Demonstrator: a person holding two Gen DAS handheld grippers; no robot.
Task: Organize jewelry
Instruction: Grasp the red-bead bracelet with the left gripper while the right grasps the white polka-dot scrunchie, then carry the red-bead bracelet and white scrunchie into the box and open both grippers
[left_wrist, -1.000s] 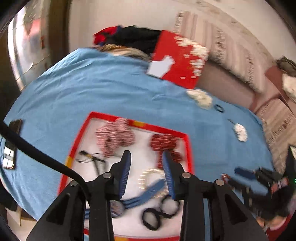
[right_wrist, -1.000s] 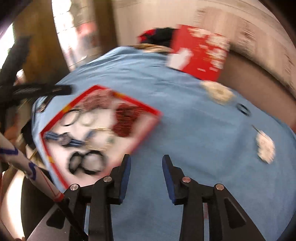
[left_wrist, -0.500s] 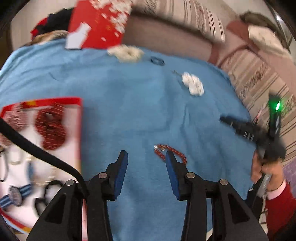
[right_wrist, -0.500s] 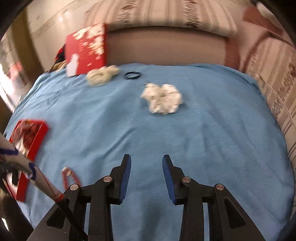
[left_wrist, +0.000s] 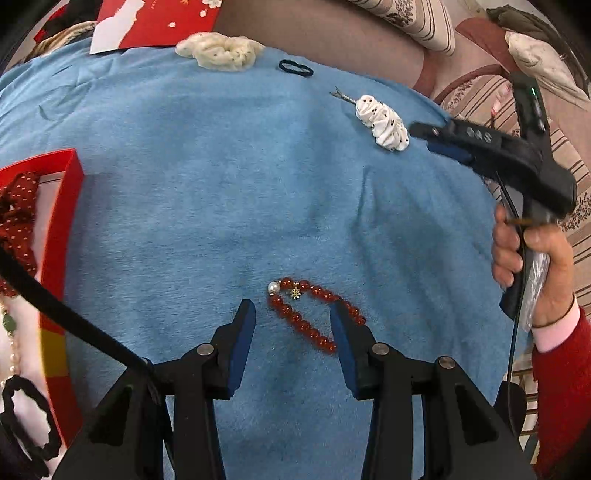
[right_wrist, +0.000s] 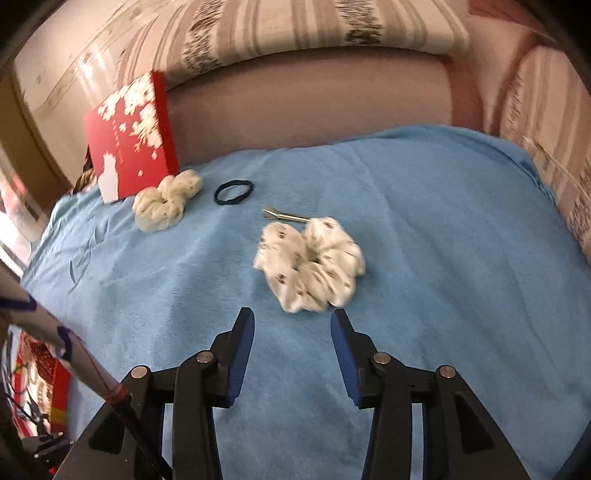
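While the left gripper (left_wrist: 291, 314) hangs with jaws apart over the red bead bracelet (left_wrist: 314, 317) on the blue blanket (left_wrist: 221, 184), closing there could pinch only 1 strand and drag it. The right gripper (right_wrist: 291, 321), jaws just widening and empty, faces the white scrunchie (right_wrist: 310, 266); soft fabric may slip free.

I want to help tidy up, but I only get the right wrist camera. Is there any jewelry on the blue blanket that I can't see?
Observer: Yes. A red bead bracelet lies on the blue blanket, right at the tips of the left gripper.
Operator: Is the gripper holding it?
Observer: No. Its jaws have just been opening and stand apart. Part of the bracelet lies between them, not pinched.
Operator: Is anything put away yet?
Observer: A dark red dotted scrunchie already lies inside the red tray at the left edge.
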